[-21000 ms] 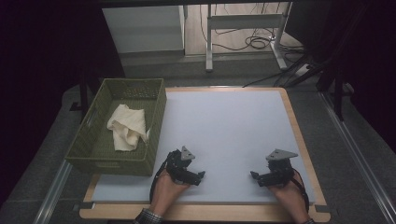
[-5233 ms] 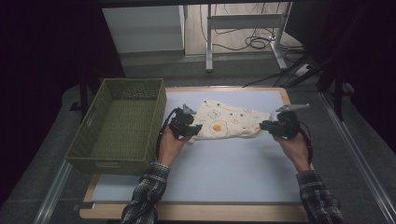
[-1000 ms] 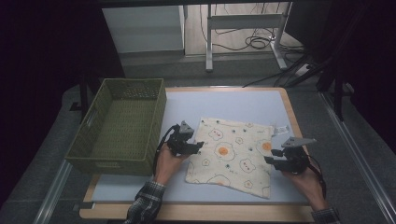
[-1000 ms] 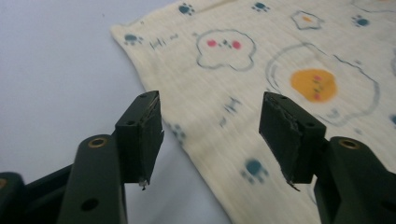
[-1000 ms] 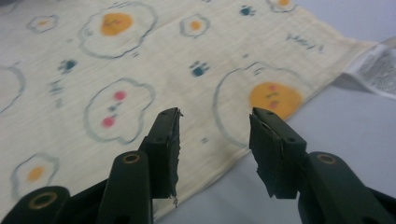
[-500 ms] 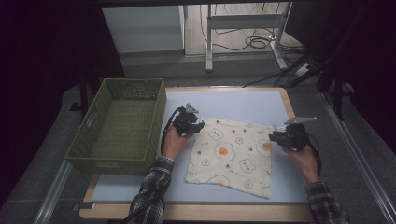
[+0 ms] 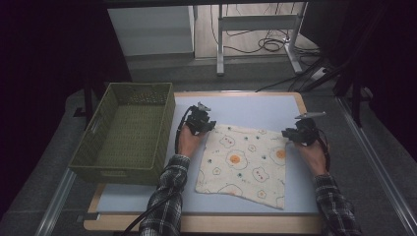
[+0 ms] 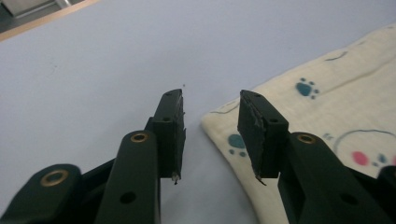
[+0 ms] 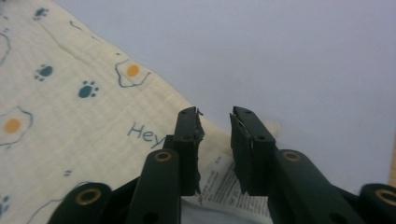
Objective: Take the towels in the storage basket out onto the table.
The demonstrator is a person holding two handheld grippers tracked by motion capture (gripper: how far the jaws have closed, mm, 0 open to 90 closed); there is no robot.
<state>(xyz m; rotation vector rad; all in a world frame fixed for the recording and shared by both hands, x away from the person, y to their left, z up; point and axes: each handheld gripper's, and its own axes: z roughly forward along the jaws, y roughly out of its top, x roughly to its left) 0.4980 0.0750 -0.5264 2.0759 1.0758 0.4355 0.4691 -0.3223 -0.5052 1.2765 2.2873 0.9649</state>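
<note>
left gripper [image 7: 200, 119]: jaws apart, empty, cloth [image 7: 243, 163] corner between them | right gripper [image 7: 299, 133]: jaws apart, empty, over cloth corner and tag [image 9: 219, 179] | basket [image 7: 124, 132]: beside left gripper

A cream cloth [image 7: 244, 162] printed with fried eggs and paw prints lay spread flat on the pale blue worktop [image 7: 255, 109], just right of the empty green basket [image 7: 129, 132].

Care label [image 9: 233, 184] print too small, cloth [image 9: 70, 107] cut by left edge
</note>
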